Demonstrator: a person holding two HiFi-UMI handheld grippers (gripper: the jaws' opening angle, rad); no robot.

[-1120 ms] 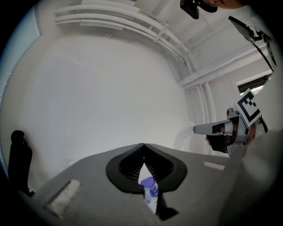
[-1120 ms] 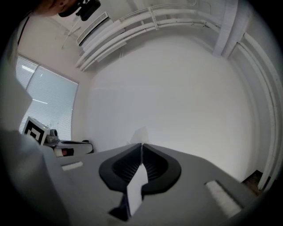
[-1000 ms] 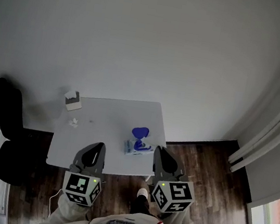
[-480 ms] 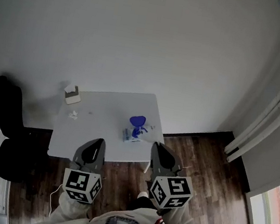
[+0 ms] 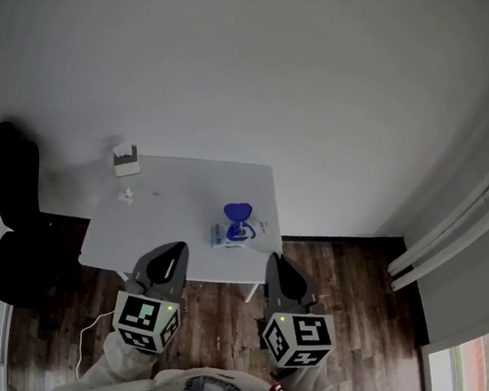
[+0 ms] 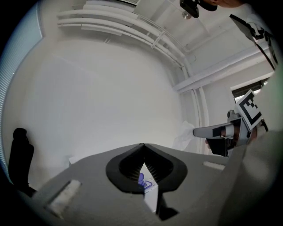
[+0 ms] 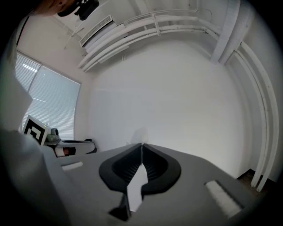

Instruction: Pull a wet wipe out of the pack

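Observation:
The wet wipe pack (image 5: 232, 235) lies near the front right of the white table (image 5: 166, 224), its blue lid (image 5: 239, 209) standing open. Both grippers hang level in front of the table's near edge, clear of the pack. My left gripper (image 5: 178, 250) is shut with nothing in it; through its jaw gap the pack (image 6: 149, 192) shows ahead. My right gripper (image 5: 274, 261) is shut on a thin white wet wipe (image 7: 139, 134) that pokes out past its tips. The left gripper view shows that wipe (image 6: 185, 137) at the right gripper's tip (image 6: 197, 131).
A small white box (image 5: 125, 160) and a crumpled white scrap (image 5: 124, 196) sit at the table's back left. A black office chair (image 5: 9, 226) stands left of the table. Dark wooden floor (image 5: 340, 288) lies in front and to the right, with a white wall behind.
Both grippers and the head view have drawn back from the table, so the table and pack now lie farther ahead. Both jaws stay shut.

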